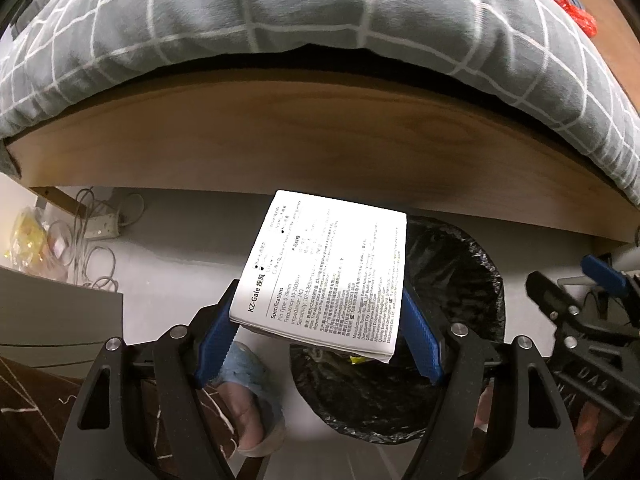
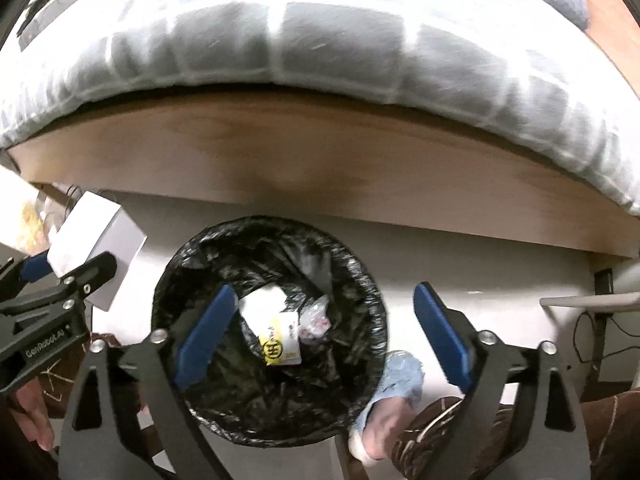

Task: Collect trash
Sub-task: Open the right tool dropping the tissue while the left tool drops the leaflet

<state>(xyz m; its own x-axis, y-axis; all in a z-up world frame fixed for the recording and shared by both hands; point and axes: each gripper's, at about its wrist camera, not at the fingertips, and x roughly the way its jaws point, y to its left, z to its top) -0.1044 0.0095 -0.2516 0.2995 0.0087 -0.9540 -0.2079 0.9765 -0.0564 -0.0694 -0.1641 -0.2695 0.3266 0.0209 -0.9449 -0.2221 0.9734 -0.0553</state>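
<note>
**Inspector A:** Left gripper (image 1: 320, 316), left wrist view: what is the state?

**Inspector B:** Its jaws pinch a white box (image 1: 326, 270) with printed specifications on the upward face. The blue pads press on its two opposite sides. The box sits at the centre of the frame, tilted, partly covering the bin (image 1: 452, 320) to the lower right of it.

**Inspector A:** And the right gripper (image 2: 322, 332)?

**Inspector B:** Jaws spread wide, nothing between them. In the right wrist view the left blue pad lies over the bin mouth and the right pad lies outside its rim, over the pale floor (image 2: 460, 264).

**Inspector A:** Contents of the bin?

**Inspector B:** It is round and lined with a black bag. Inside, at frame centre, lie a white packet with a yellow label (image 2: 280, 340) and a crumpled clear wrapper (image 2: 316, 316) just beside it.

**Inspector A:** Surroundings?

**Inspector B:** A wooden bed frame (image 1: 320, 136) runs across the middle of both views, with a grey checked duvet (image 1: 280, 12) hanging over its upper edge. A power strip with coiled cables (image 1: 102, 230) lies on the floor at the left of the left wrist view. A person's foot in a light blue slipper (image 2: 396, 384) stands touching the bin's lower right rim. The right wrist view is blurred.
</note>
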